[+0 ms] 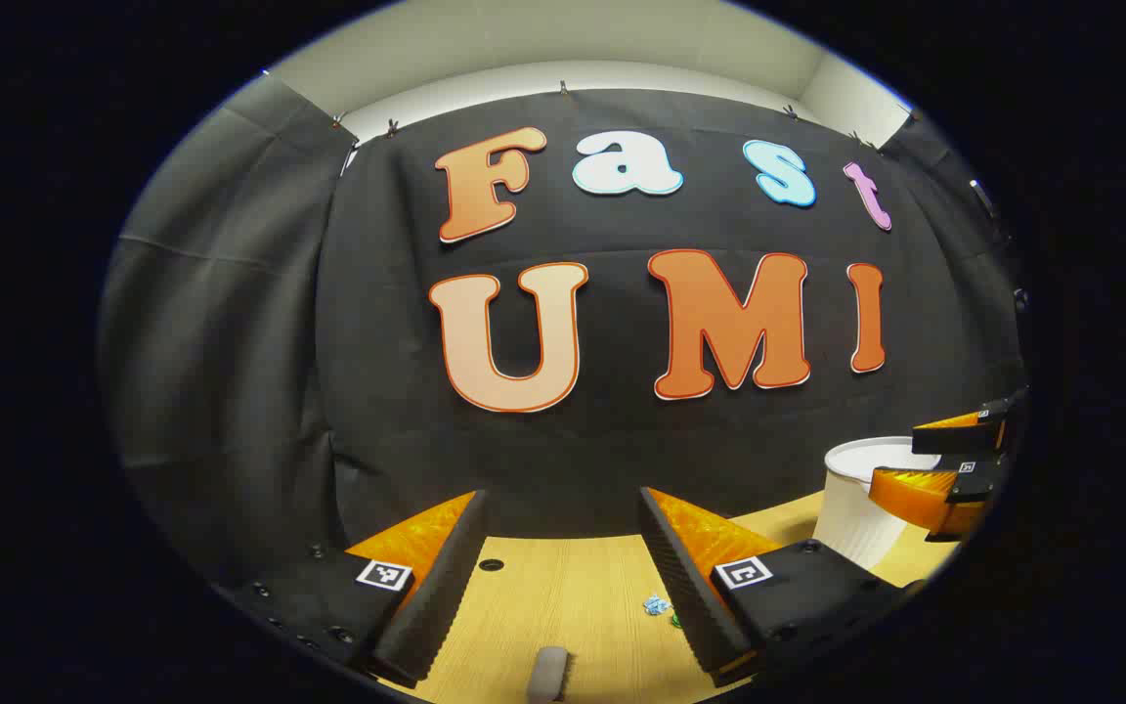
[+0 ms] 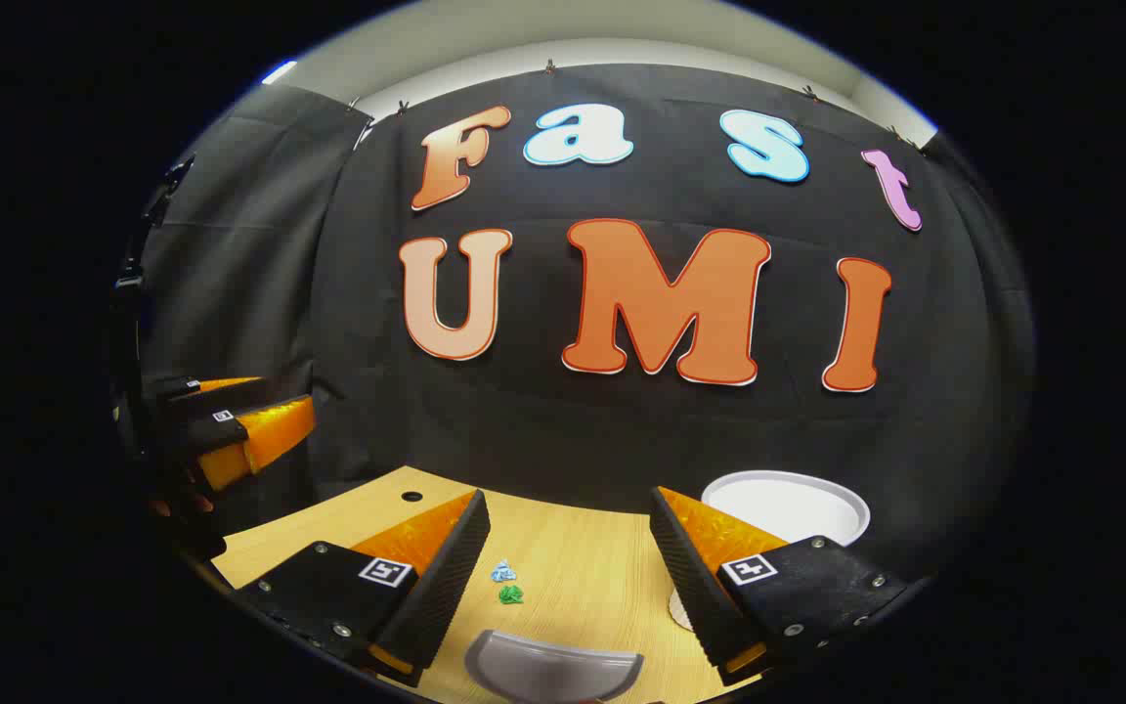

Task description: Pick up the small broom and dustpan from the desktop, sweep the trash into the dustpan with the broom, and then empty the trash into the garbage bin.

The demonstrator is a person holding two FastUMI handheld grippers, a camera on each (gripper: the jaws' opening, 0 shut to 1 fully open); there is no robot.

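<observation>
- We see a pale wooden desktop (image 2: pixel 583 567) that runs back to the booth's black cloth wall (image 2: pixel 622 430), with a strip of light wall and ceiling above the cloth.
- We count one round cable hole (image 2: pixel 411 497) near the desktop's far left edge.
- We count two scraps of trash: one blue scrap (image 2: pixel 501 571) and one green scrap (image 2: pixel 511 594), touching, out on the middle of the desktop.
- One white garbage bin (image 2: pixel 784 506) stands at the far right edge, against the cloth.
- One grey dustpan (image 2: pixel 553 667) lies at the near edge, just beneath our right gripper (image 2: pixel 571 572).
- One grey broom handle tip (image 1: pixel 549 675) shows at the near edge, under our left gripper (image 1: pixel 557 577).
- Both grippers hover with jaws spread wide, gripping nothing.
</observation>
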